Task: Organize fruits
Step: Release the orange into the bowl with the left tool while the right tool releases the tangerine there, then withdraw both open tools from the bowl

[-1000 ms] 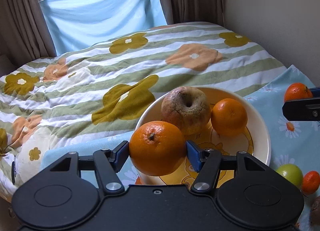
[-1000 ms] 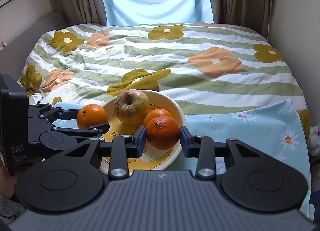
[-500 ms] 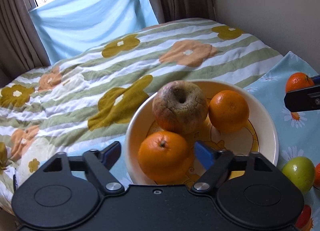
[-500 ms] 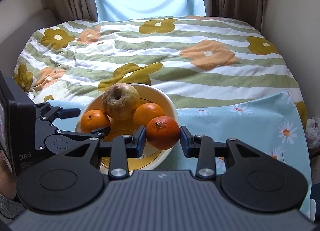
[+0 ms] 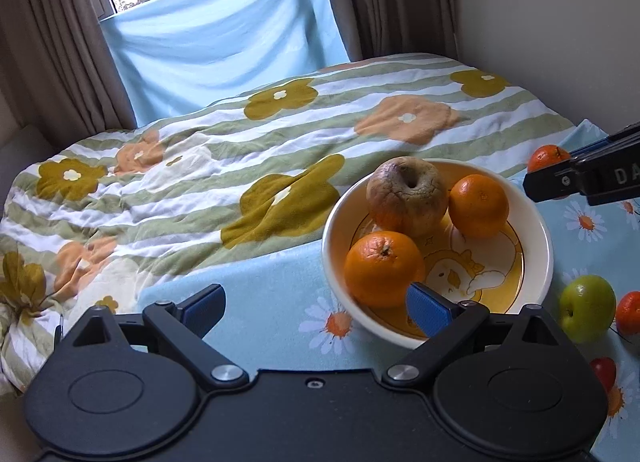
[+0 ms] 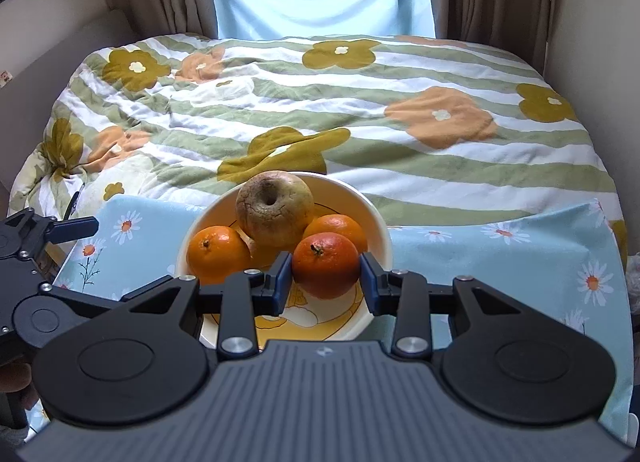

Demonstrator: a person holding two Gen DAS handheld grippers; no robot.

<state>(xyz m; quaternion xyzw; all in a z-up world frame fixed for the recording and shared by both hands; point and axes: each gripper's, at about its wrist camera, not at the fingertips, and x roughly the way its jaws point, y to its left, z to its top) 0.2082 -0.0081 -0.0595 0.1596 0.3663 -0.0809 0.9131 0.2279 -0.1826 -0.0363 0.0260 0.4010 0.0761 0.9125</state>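
A white bowl [image 5: 538, 230] with a yellow inside holds a wrinkled apple [image 5: 406, 192] and two oranges [image 5: 382, 268] [image 5: 478, 206]. My left gripper [image 5: 316, 304] is open and empty, just left of the bowl's near rim. My right gripper [image 6: 325, 276] is shut on a reddish orange [image 6: 326, 264] and holds it over the bowl [image 6: 380, 230], in front of the apple [image 6: 274, 208]. The right gripper's finger and its orange [image 5: 546, 156] show at the right edge of the left wrist view.
The bowl stands on a light blue daisy cloth [image 5: 264, 286] over a striped flowered quilt [image 6: 360, 102]. A green apple [image 5: 586, 302], a small orange [image 5: 628, 312] and a red fruit [image 5: 604, 370] lie right of the bowl. Walls stand close on the right.
My left gripper opened, left its orange in the bowl and drew back to the left. My right gripper moved over the bowl with its orange.
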